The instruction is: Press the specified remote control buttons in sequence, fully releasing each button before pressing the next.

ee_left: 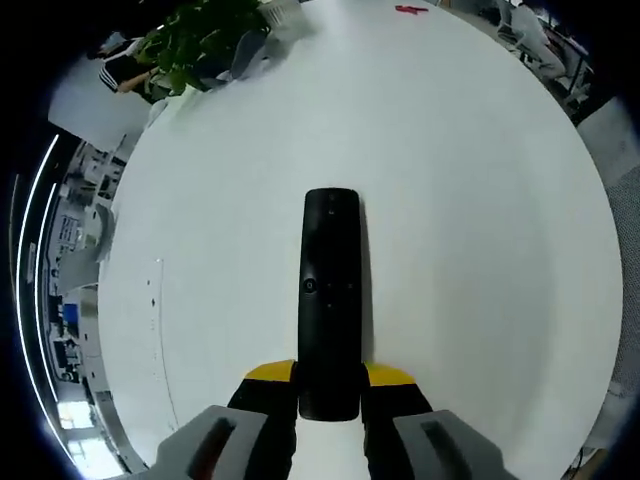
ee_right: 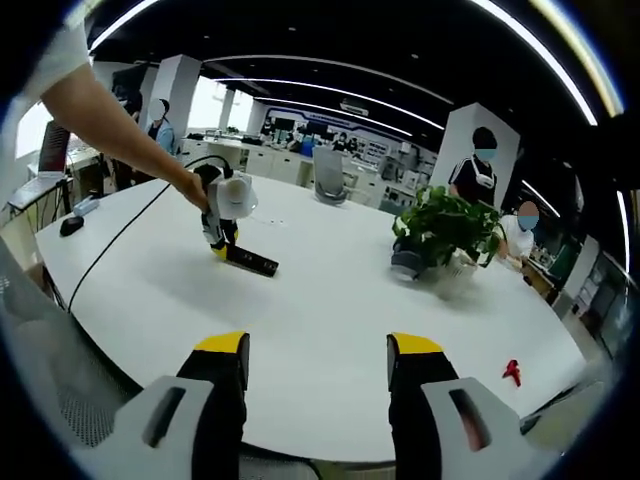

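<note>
A long black remote control [ee_left: 329,300] lies on the white table [ee_left: 480,200], pointing away from me in the left gripper view. My left gripper [ee_left: 330,385] is shut on its near end, yellow-tipped jaws on either side. In the right gripper view the same remote [ee_right: 251,261] lies far off on the table, held by the left gripper [ee_right: 222,247] in a person's hand. My right gripper [ee_right: 317,360] hovers open above the table's near edge with nothing between its jaws.
A potted green plant [ee_right: 447,228] stands on the table at the right, also seen as a plant [ee_left: 205,40] at the far edge. A small red object [ee_right: 512,372] lies near the right edge. A black cable [ee_right: 120,235] crosses the table. People stand beyond.
</note>
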Demonstrator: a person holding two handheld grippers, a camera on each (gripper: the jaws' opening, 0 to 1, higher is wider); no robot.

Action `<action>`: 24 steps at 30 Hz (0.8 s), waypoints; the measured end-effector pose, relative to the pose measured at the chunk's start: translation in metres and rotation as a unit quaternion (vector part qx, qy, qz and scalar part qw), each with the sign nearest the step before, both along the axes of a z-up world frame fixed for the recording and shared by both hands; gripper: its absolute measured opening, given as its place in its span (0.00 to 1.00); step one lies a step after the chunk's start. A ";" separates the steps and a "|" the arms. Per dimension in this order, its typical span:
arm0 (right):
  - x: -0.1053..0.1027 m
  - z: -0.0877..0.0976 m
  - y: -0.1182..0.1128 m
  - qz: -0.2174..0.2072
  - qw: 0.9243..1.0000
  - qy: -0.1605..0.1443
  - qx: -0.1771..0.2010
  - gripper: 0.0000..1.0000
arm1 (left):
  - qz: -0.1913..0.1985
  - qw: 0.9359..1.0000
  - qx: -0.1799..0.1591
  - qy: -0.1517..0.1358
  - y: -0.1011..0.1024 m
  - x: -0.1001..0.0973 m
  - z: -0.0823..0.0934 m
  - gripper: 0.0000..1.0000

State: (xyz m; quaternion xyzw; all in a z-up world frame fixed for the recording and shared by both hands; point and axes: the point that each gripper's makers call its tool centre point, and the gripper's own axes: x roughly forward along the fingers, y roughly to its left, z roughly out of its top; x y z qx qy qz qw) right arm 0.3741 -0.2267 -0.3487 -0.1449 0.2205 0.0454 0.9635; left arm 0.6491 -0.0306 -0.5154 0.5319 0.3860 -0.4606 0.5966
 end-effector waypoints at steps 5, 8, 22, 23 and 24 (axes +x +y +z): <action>0.000 0.000 -0.003 -0.006 1.000 -0.002 -0.002 0.58 | -0.002 1.000 0.005 0.000 0.001 0.001 -0.002 0.23; 0.000 0.001 -0.003 -0.006 1.000 -0.002 -0.002 0.58 | -0.003 1.000 0.007 0.006 0.001 0.000 -0.002 0.23; 0.000 0.000 -0.002 -0.004 1.000 0.000 -0.003 0.57 | 0.015 0.998 0.042 0.036 0.001 0.000 -0.005 0.24; 0.000 0.000 -0.001 -0.003 1.000 0.000 -0.003 0.57 | 0.015 0.998 0.045 0.035 0.002 0.000 -0.005 0.24; 0.000 0.000 -0.001 -0.002 1.000 0.000 -0.003 0.56 | 0.012 0.998 0.045 0.034 0.001 -0.001 -0.005 0.24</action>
